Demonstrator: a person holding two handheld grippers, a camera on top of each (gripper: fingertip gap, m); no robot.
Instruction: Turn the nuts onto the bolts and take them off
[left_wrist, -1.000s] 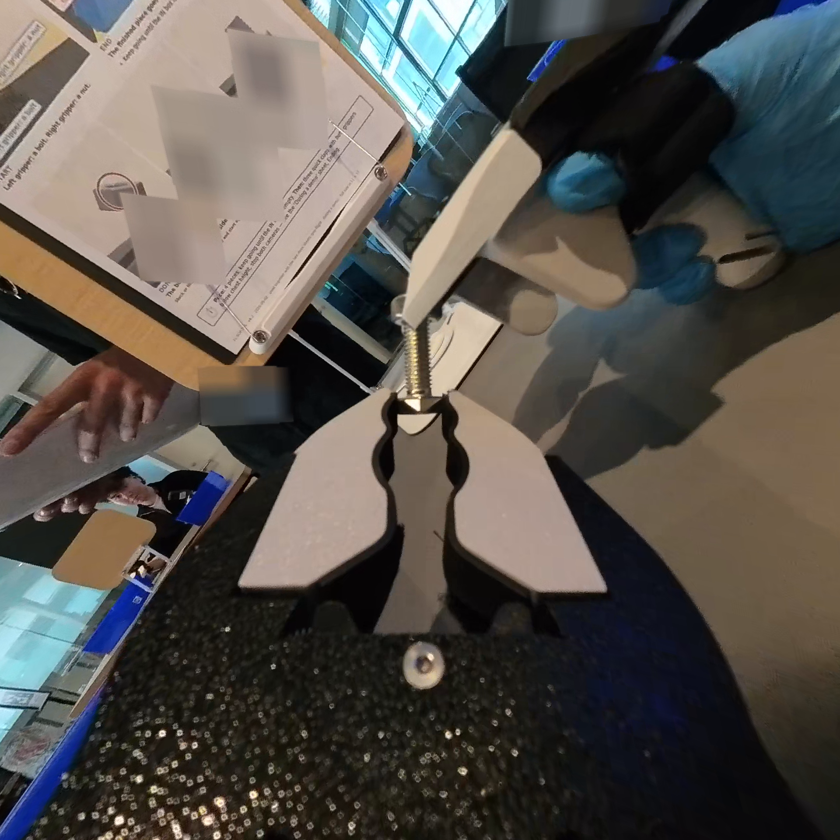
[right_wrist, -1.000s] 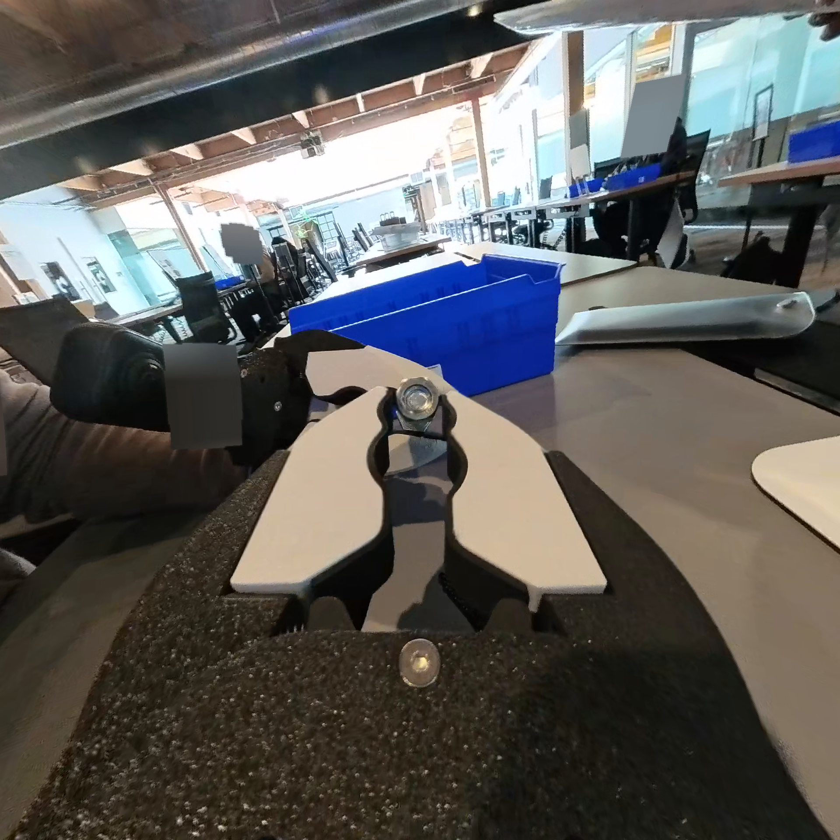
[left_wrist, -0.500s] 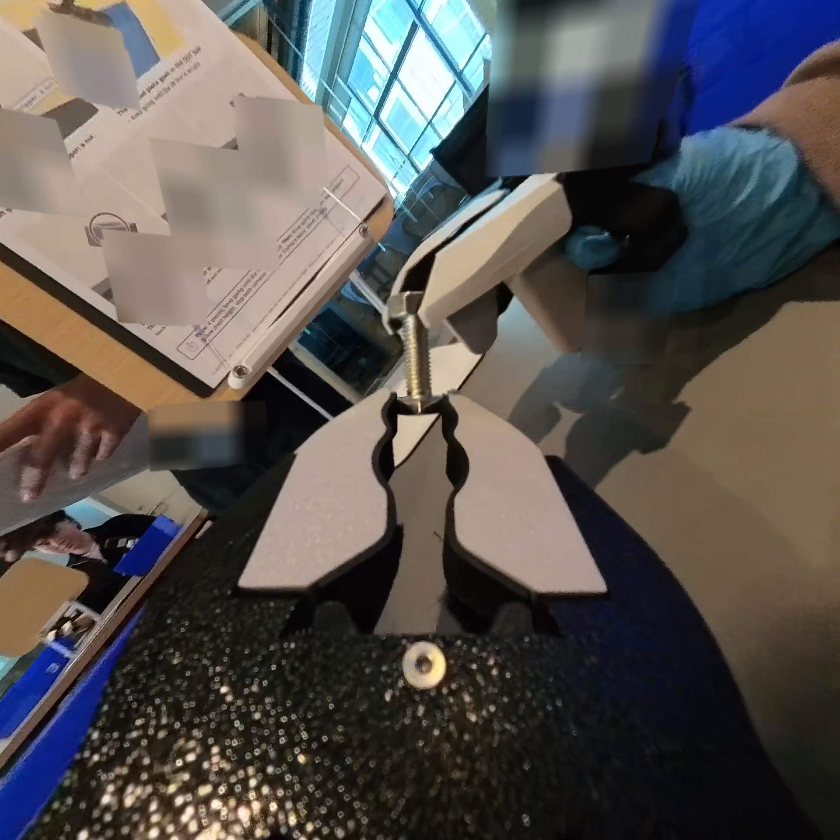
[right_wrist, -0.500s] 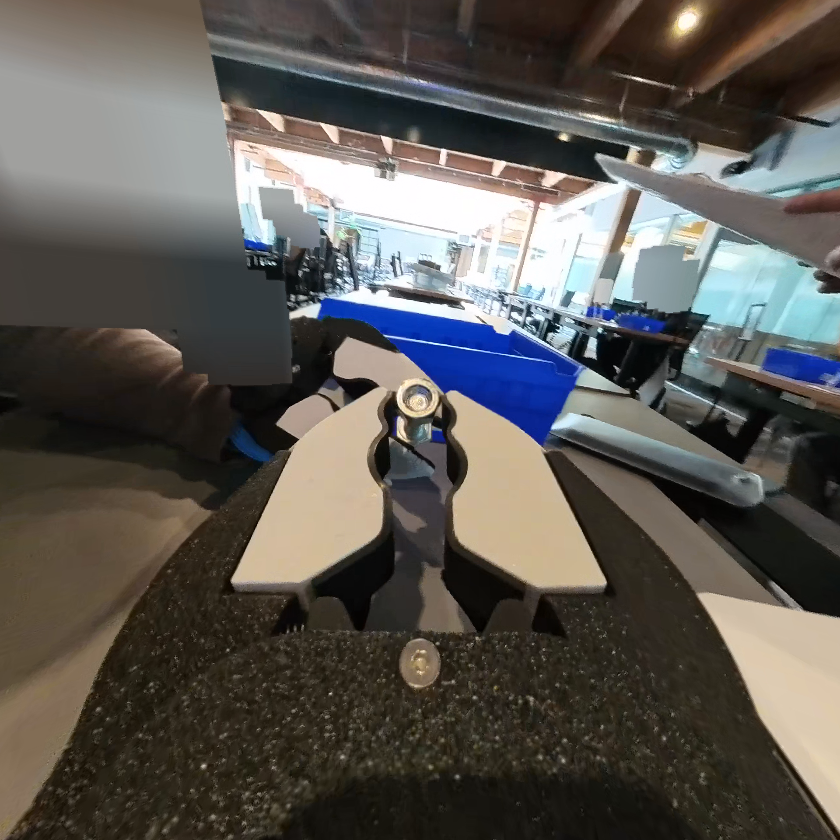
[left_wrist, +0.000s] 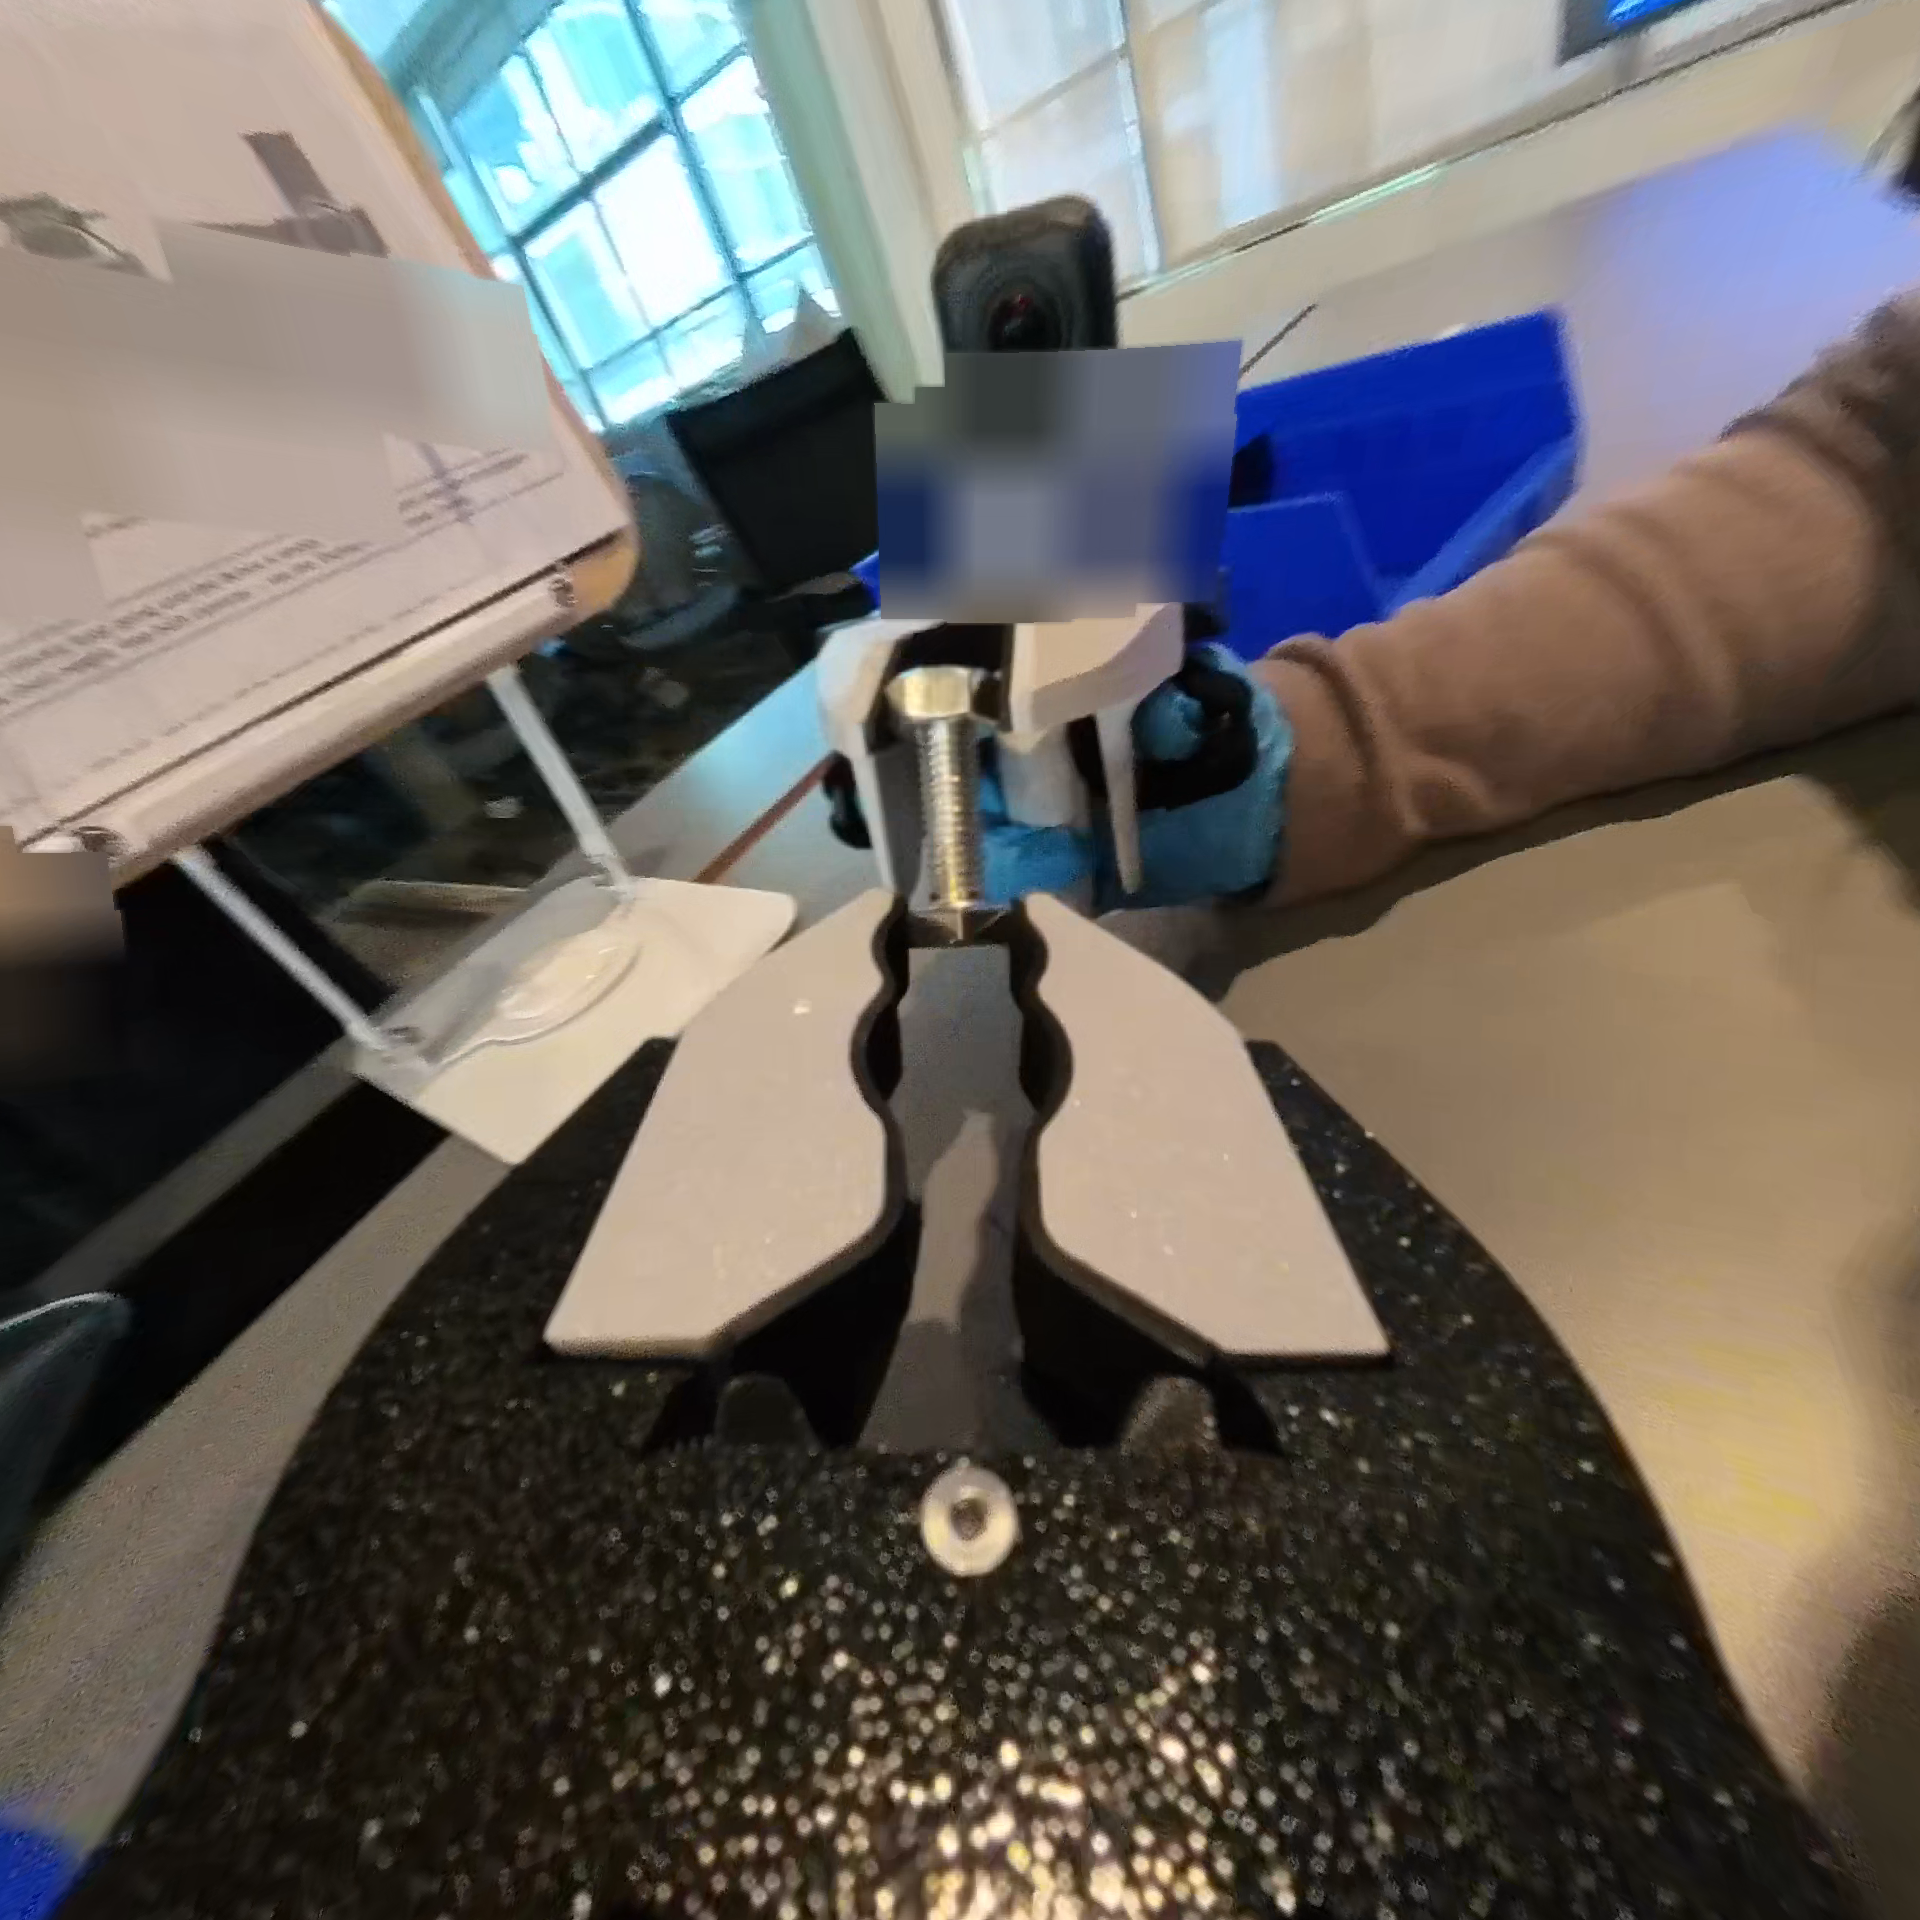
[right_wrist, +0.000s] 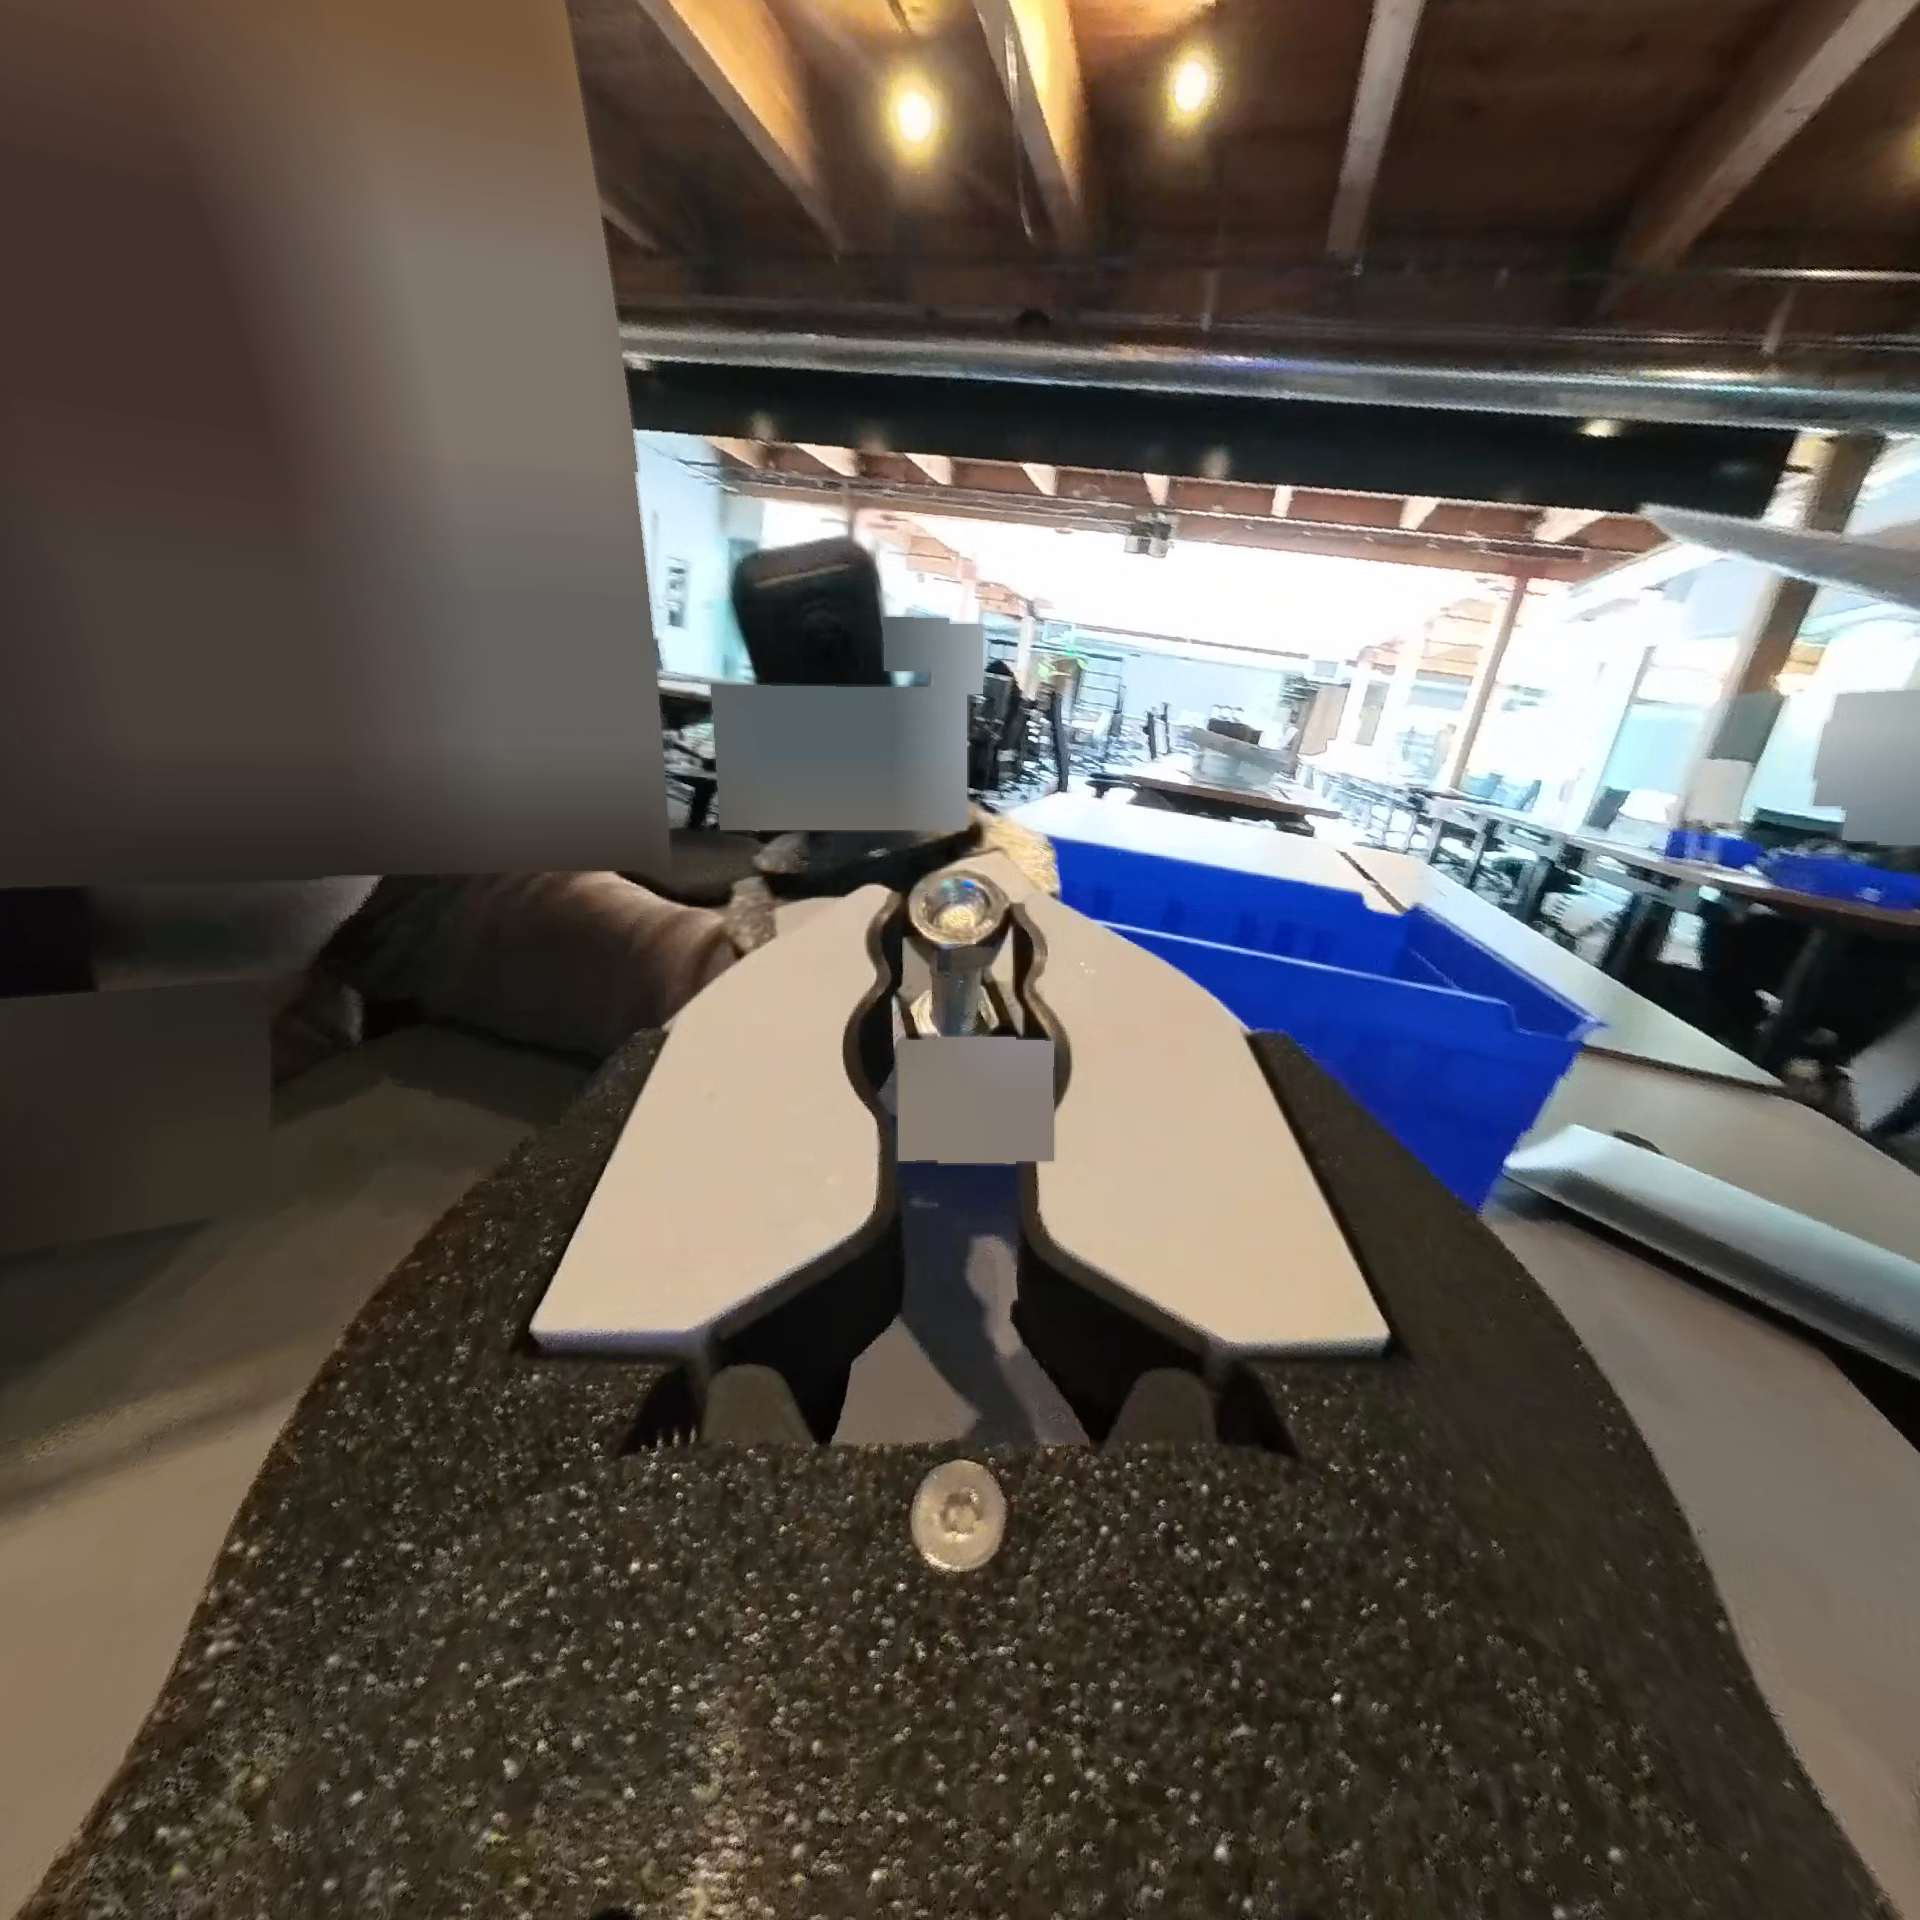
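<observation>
My left gripper (left_wrist: 954, 916) is shut on a dark hex nut (left_wrist: 956, 925) at its fingertips. A silver bolt (left_wrist: 951, 800) rises from the nut to my right gripper (left_wrist: 940, 694), which faces me and is shut on the bolt's hex head. A blue-gloved hand (left_wrist: 1216, 790) holds that gripper. In the right wrist view my right gripper (right_wrist: 954, 920) pinches the bolt head (right_wrist: 954, 912), and the threaded shaft (right_wrist: 951, 992) shows through the gap between the fingers. The left gripper's black camera (right_wrist: 810, 623) shows behind the bolt head.
A blue bin (left_wrist: 1403, 499) stands on the grey table (left_wrist: 1507, 1039) behind the right gripper; it also shows in the right wrist view (right_wrist: 1299, 987). A printed sheet on a clear stand (left_wrist: 260, 468) is at the left, its white base (left_wrist: 582, 997) near my left fingers.
Both grippers have swung round with the bolt still held between them. The right gripper, side-on before, now faces the left gripper head-on. Grips are unchanged.
</observation>
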